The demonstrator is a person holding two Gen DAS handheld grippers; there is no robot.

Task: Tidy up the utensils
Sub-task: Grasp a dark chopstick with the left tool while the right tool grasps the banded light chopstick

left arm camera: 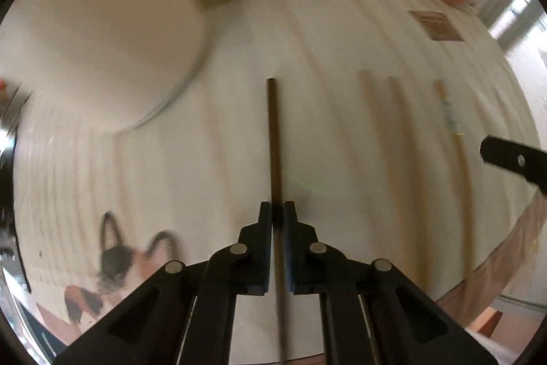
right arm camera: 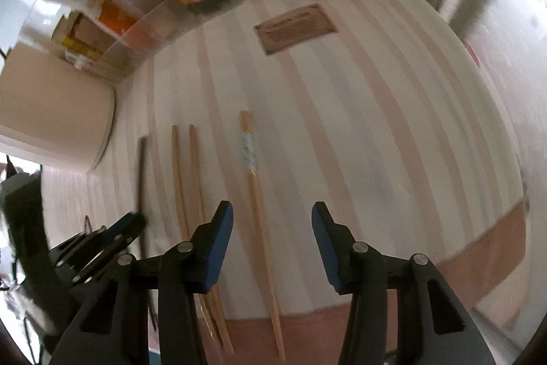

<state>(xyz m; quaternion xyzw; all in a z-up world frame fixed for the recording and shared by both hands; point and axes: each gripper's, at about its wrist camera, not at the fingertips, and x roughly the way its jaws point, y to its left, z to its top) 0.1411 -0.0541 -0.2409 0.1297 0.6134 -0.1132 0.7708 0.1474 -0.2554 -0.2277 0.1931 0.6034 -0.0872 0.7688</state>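
Left gripper [left arm camera: 277, 211] clamps the dark chopstick [left arm camera: 273, 139]; right gripper [right arm camera: 272, 214] hangs with jaws wide apart.

Nearest the left camera, the jaws are closed narrow on the dark chopstick, which runs straight forward above the striped cloth [left arm camera: 239, 64] on the desk. To its right lie two plain wooden chopsticks [right arm camera: 186, 180] side by side, then a patterned chopstick [right arm camera: 253, 180] (pale blue band near its upper end), all roughly parallel. The right gripper's jaws hold nothing; the patterned chopstick lies below their gap. Farther off sit a white container [left arm camera: 99, 50], a brown label [right arm camera: 295, 27] and blurred bottles.
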